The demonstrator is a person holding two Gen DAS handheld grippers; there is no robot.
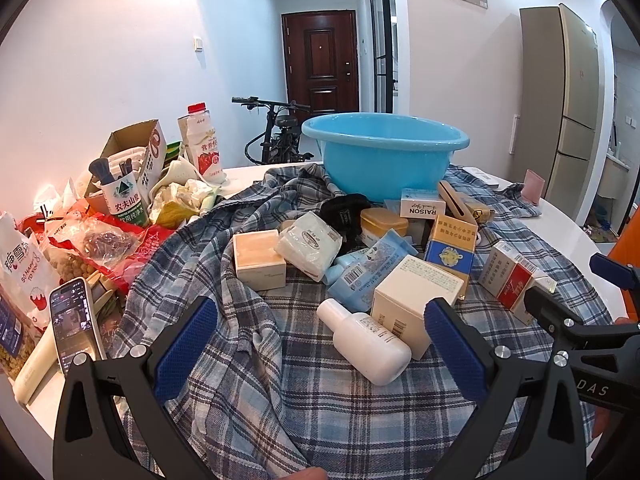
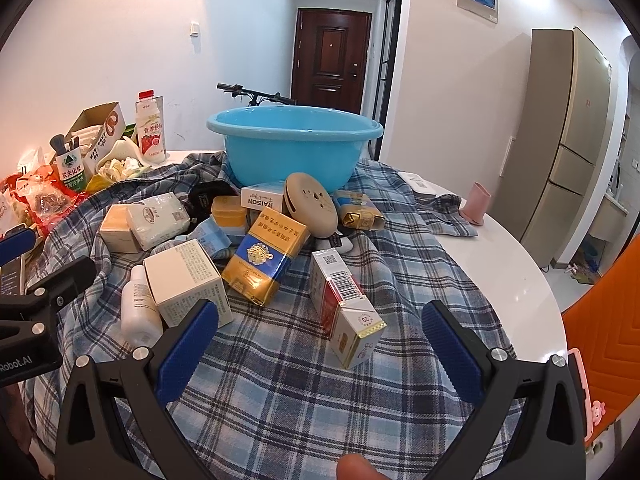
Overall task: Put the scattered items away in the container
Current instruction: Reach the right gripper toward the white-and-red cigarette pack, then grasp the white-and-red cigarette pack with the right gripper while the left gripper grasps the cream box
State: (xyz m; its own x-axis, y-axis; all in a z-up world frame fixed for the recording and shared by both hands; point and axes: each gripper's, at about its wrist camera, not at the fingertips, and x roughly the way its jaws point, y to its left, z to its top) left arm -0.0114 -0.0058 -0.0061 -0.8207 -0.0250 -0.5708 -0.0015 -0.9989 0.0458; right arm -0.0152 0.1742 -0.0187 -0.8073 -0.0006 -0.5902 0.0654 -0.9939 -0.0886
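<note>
We see the left tongs [image 1: 320,344] spread as wide as they go, gripping nothing, tilted down over the plaid cloth [image 1: 320,420]; a white bottle [image 1: 366,340] lies between their blue pads [image 1: 454,350] without touching them; the right tongs [image 2: 320,344] stand equally wide and bare, tilted down likewise, a red-and-white carton [image 2: 346,308] just ahead of them; the scattered boxes sit heaped mid-desk on the cloth; the blue basin [image 2: 294,144] stands behind the heap.
</note>
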